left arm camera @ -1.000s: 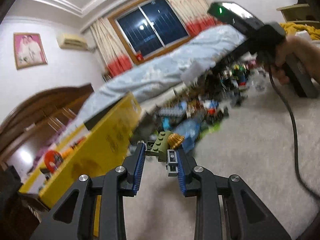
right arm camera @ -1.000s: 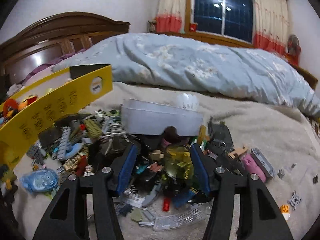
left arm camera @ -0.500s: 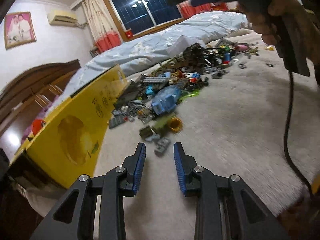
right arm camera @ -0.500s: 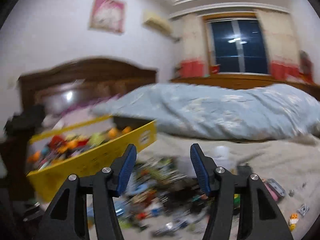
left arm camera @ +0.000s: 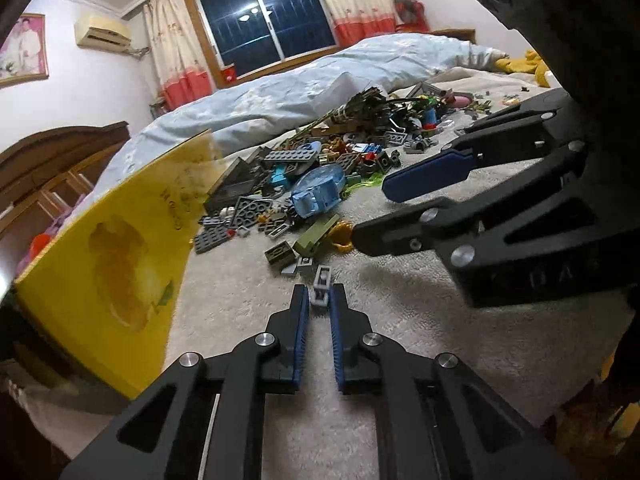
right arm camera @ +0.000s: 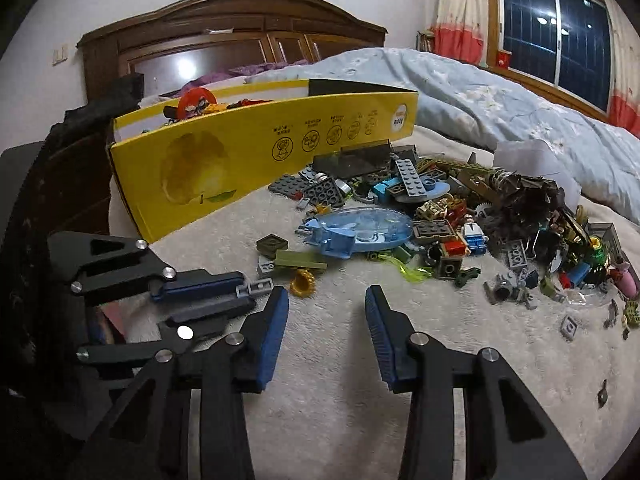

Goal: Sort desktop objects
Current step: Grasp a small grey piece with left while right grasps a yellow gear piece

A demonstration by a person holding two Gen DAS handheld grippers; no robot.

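My left gripper (left arm camera: 319,294) is shut on a small grey brick (left arm camera: 321,286), low over the cream blanket; it also shows in the right wrist view (right arm camera: 246,294) with the brick (right arm camera: 256,288) at its tips. My right gripper (right arm camera: 326,298) is open and empty, low over the blanket just short of a gold ring piece (right arm camera: 302,282); in the left wrist view it (left arm camera: 374,216) reaches in from the right. An olive brick (left arm camera: 316,234) lies next to the gold piece (left arm camera: 340,234). A pile of loose bricks (right arm camera: 440,216) spreads beyond.
A long yellow box (right arm camera: 256,148) with toys inside stands at the left (left arm camera: 116,248). A light blue oval piece (right arm camera: 360,230) lies at the pile's near edge. A blue quilt (right arm camera: 500,96) lies behind the pile. A wooden headboard (right arm camera: 224,36) is at the back.
My left gripper has closed on the small grey brick. My right gripper has come down from pointing at the room to just above the blanket, beside the left gripper.
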